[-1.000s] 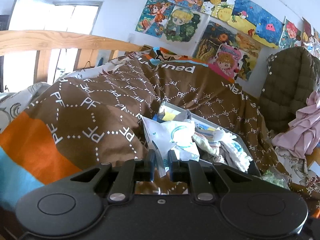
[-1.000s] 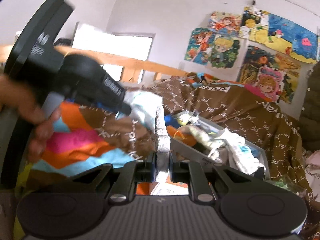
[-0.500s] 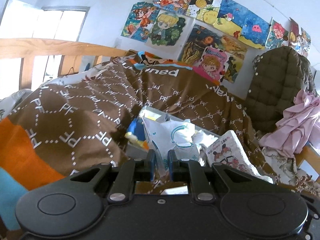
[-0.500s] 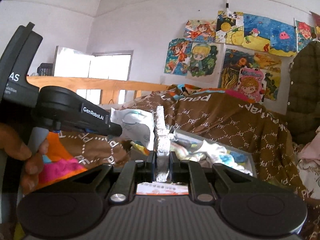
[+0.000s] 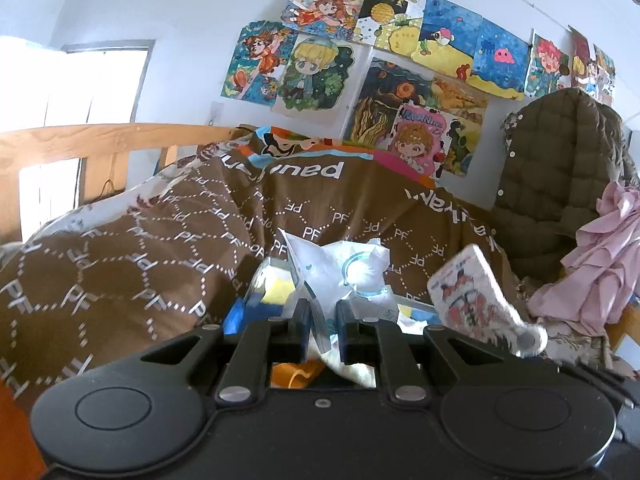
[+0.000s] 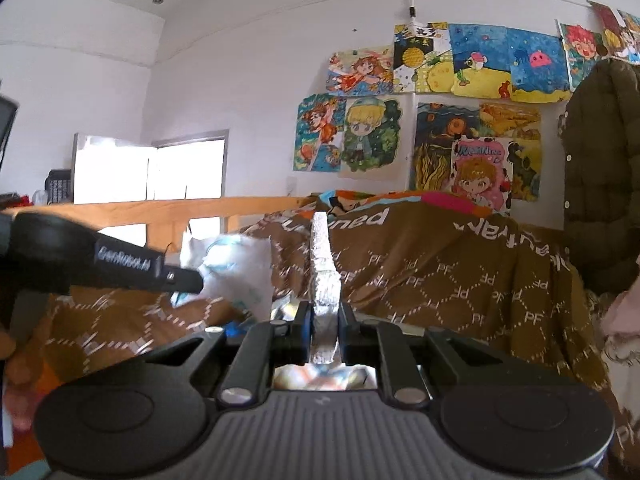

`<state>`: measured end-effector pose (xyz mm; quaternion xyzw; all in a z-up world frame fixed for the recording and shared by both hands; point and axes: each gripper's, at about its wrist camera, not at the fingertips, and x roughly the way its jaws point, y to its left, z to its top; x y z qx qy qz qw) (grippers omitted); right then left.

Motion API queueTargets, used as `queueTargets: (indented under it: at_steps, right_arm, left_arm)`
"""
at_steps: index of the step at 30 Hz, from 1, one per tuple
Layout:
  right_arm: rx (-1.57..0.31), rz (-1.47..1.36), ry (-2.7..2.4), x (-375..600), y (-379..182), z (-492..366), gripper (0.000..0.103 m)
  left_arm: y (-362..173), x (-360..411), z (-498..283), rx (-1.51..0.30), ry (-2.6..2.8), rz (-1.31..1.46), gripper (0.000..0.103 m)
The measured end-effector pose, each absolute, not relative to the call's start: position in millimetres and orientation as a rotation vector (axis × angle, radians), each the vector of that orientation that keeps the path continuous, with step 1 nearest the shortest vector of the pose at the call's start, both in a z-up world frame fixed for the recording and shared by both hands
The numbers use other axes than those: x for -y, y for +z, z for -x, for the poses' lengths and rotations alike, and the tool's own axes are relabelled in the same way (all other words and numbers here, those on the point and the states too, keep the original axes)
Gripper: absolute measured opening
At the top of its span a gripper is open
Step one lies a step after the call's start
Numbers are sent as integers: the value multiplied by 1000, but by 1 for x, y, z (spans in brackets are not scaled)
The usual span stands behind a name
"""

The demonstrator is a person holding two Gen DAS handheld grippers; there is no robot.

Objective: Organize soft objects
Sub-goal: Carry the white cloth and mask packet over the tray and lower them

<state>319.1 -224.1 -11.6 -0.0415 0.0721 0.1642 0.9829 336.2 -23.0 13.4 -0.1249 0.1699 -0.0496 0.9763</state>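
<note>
Left wrist view: the left tool [image 5: 323,316] is clamped on one white pouch [image 5: 340,270] with teal print, held above an open bin [image 5: 262,280] on the bed; one cartoon-printed pack [image 5: 472,294] shows broadside at right. Right wrist view: the right tool [image 6: 323,320] grips that pack [image 6: 322,264] edge-on; the left tool's body [image 6: 108,258], lettered "GenRobot.AI", crosses at left. The brown blanket [image 5: 160,240] bears repeated "PF" marks.

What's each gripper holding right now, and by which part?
Left gripper: shut on the lower edge of a white printed cloth. Right gripper: shut on one end of a cartoon-print cloth item, seen edge-on.
</note>
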Motion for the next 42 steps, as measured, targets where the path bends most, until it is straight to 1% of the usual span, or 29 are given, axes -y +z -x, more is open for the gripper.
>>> queueTargets:
  at_steps: [5, 12, 22, 42]
  right_arm:
    - [-149, -13, 312, 242, -13, -363, 15]
    - [-175, -128, 268, 266, -26, -414, 15]
    - [-245, -165, 252, 273, -44, -455, 15]
    - [-370, -243, 246, 274, -61, -479, 15]
  left_arm:
    - [14, 38, -372, -347, -105, 209, 14]
    - [1, 56, -425, -389, -117, 201, 14]
    - [-14, 75, -480, -408, -115, 145, 14]
    - [-35, 69, -509, -481, -30, 172, 15]
